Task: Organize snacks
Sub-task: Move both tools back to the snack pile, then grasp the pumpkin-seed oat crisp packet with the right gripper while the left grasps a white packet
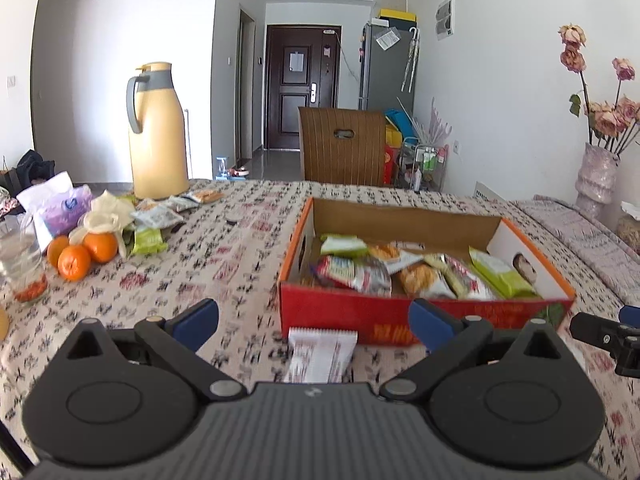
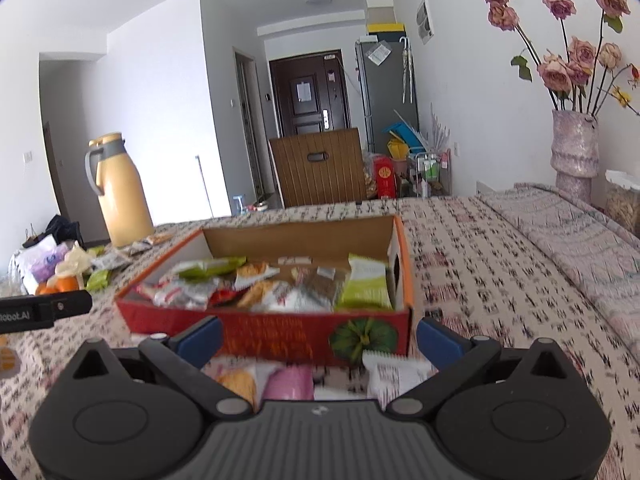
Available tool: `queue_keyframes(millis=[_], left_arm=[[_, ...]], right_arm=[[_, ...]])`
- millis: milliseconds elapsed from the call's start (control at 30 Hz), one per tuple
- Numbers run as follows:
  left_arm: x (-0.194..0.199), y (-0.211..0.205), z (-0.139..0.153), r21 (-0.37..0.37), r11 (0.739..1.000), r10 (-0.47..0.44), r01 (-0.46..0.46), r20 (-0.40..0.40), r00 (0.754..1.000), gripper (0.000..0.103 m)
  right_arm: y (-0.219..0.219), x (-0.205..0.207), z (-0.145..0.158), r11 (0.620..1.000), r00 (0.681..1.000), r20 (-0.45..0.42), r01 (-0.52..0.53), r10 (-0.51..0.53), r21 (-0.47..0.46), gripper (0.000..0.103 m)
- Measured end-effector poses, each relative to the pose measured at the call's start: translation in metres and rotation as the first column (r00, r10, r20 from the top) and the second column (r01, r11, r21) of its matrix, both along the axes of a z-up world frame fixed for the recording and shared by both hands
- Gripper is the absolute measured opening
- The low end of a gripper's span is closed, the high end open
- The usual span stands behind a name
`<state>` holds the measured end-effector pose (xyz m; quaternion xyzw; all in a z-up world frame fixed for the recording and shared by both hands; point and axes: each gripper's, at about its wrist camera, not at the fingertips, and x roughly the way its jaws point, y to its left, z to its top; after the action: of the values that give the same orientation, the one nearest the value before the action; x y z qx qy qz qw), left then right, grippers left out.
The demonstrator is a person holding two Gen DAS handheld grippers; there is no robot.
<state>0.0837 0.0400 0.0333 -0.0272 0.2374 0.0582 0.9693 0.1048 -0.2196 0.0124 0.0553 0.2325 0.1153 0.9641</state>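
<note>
Packets lie between each gripper and the red box [image 1: 400,320].
Left gripper [image 1: 314,324], jaws apart, faces a white packet [image 1: 322,354] lengthwise; right gripper [image 2: 318,340], also apart, is nearer several packets [image 2: 280,380].

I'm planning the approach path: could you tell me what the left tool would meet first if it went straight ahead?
Probably the white snack packet lying between the open left tool fingers, just before the red box; depth is uncertain.

- left claw [image 1: 314,326]: jaws spread wide, nothing between the blue pads [image 1: 198,322], held low and level
- right claw [image 2: 318,340]: jaws wide apart too, empty, low and level, just beside the left
</note>
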Motion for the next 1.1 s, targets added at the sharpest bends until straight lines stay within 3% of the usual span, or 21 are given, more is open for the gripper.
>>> queue_keyframes(millis=[400, 800, 867, 1033, 1100], left_arm=[[-0.025, 0.009, -0.036, -0.031, 1.000, -0.007, 0.005, -0.090, 0.996, 0.103], [-0.027, 0.005, -0.040, -0.028, 1.000, -0.011, 0.008, -0.110, 0.994, 0.103], [-0.026, 0.005, -0.040, -0.028, 1.000, -0.009, 0.006, -0.114, 0.993, 0.103], [-0.025, 0.006, -0.042, -0.027, 1.000, -0.004, 0.000, -0.124, 0.992, 0.103], [-0.025, 0.005, -0.043, -0.028, 1.000, -0.005, 0.001, -0.128, 0.992, 0.103]], right_arm=[[-0.013, -0.032, -0.040, 0.999, 0.994, -0.101, 0.023, -0.027, -0.050, 0.103], [-0.018, -0.027, -0.048, 0.995, 0.991, -0.118, 0.048, -0.058, -0.083, 0.103], [-0.015, -0.022, -0.049, 0.996, 0.990, -0.128, 0.043, -0.053, -0.080, 0.097], [-0.004, -0.005, -0.056, 0.998, 0.977, -0.208, 0.029, -0.039, -0.050, 0.064], [0.000, 0.001, -0.060, 0.999, 0.971, -0.235, 0.025, -0.031, -0.031, 0.059]])
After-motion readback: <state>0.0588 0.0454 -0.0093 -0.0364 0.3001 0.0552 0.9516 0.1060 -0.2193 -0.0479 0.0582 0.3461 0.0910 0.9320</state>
